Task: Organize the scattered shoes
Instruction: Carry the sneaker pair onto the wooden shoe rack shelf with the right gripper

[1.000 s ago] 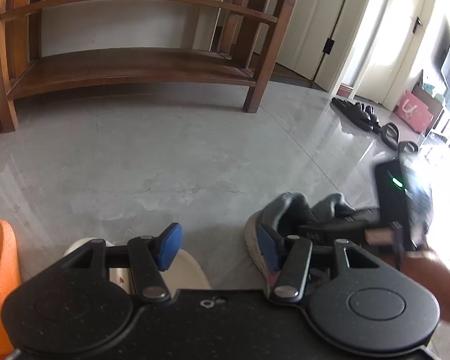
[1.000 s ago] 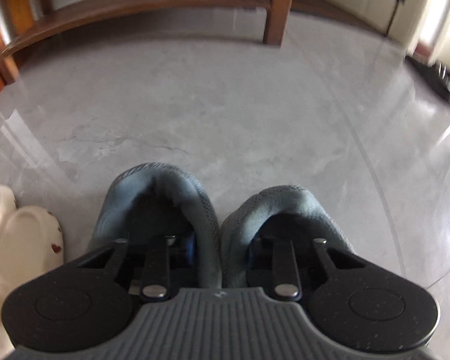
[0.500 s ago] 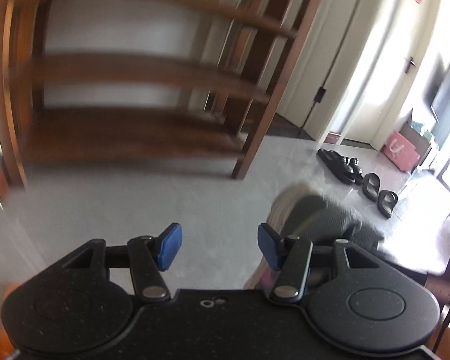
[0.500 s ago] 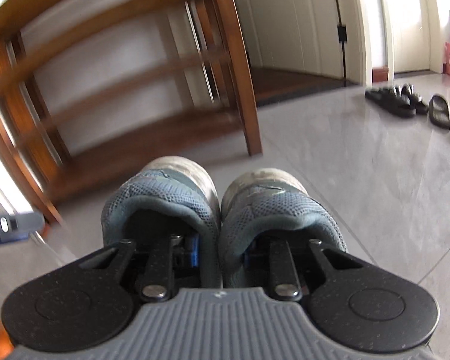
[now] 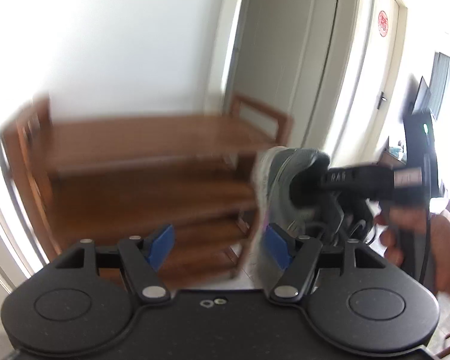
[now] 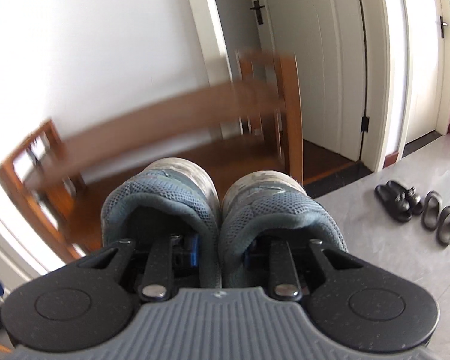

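Carrying grey sneakers (image 6: 219, 210) toward wooden rack (image 5: 153, 162).
Right gripper (image 6: 220, 252) clamps both inner collars; left gripper (image 5: 217, 244), jaws just widened, empty; next: set pair on shelf.

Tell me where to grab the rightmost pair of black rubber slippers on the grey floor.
Pinch the neighbouring inner edges of the black rubber slippers together from above, one finger in each foot opening. They lie side by side, soles down, so one grip probably lifts both.
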Available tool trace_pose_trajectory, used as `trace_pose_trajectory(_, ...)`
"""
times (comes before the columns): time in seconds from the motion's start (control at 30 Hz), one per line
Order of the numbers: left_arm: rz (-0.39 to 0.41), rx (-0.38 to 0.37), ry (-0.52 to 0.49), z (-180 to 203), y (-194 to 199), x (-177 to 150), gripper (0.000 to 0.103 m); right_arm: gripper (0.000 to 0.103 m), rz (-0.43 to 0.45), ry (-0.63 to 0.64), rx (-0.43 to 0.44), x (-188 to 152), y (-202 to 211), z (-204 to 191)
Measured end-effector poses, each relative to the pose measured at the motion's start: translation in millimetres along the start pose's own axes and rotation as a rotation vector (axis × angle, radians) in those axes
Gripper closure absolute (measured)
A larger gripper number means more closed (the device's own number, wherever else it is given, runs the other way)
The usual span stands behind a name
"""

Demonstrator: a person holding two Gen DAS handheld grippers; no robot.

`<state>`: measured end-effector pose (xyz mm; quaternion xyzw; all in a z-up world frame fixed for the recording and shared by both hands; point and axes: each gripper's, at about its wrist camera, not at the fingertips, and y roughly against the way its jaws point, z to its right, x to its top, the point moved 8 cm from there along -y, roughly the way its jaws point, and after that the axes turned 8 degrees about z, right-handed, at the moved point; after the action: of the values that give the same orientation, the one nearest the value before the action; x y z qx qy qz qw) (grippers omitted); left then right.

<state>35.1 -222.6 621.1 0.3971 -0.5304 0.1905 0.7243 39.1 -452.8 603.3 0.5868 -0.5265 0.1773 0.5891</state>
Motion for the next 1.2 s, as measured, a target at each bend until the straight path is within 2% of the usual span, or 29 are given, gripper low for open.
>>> trace_pose_trajectory(0.1, 0.036, 0.021, -0.048, -2.0, -6.6, 47.0, 0.036, 0.073, 0.022, 0.011, 0.018, 75.1, -4.9, -18.3)
trace_pose_trajectory(0.17, 0.04, 0.028, -0.049, -2.2, -23.0, 65.4, 0.034, 0.073, 0.027, 0.013, 0.035, 105.1, -18.6, -20.9)
trace_pose_trajectory(0.23, 0.019, 0.07, -0.038, -4.7, -52.8, 80.4, 0.03, 0.073, 0.033, 0.023, 0.057, 133.5, -38.9, -22.7)
trace_pose_trajectory(0.27, 0.014, 0.088, -0.034, -6.1, -61.8, 83.3, 0.023, 0.073, 0.033, 0.031, 0.075, 146.7, -55.1, -22.9)
trace_pose_trajectory(0.33, -0.003, 0.168, 0.001, -12.1, -85.9, 90.9, 0.017, 0.073, 0.02, 0.049, 0.114, 164.9, -89.8, -21.0)
trace_pose_trajectory(0.37, -0.014, 0.214, 0.044, -15.1, -103.9, 95.6, 0.017, 0.073, 0.0, 0.051, 0.133, 172.7, -111.3, -18.8)
trace_pose_trajectory(0.53, -0.035, 0.343, 0.17, -23.1, -168.4, 120.2, 0.017, 0.073, -0.135, 0.064, 0.185, 194.3, -209.6, -4.6)
trace_pose_trajectory(0.67, -0.042, 0.419, 0.152, -23.3, -219.3, 145.8, 0.017, 0.072, -0.195, 0.09, 0.196, 205.4, -271.6, -3.0)
trace_pose_trajectory(0.97, -0.058, 0.465, 0.155, -39.1, -258.5, 168.0, 0.017, 0.072, -0.284, 0.097, 0.199, 225.9, -360.5, -20.2)
trace_pose_trajectory(1.2, -0.074, 0.52, 0.138, -47.5, -299.4, 170.5, 0.017, 0.071, -0.305, 0.142, 0.184, 213.5, -404.2, -21.6)
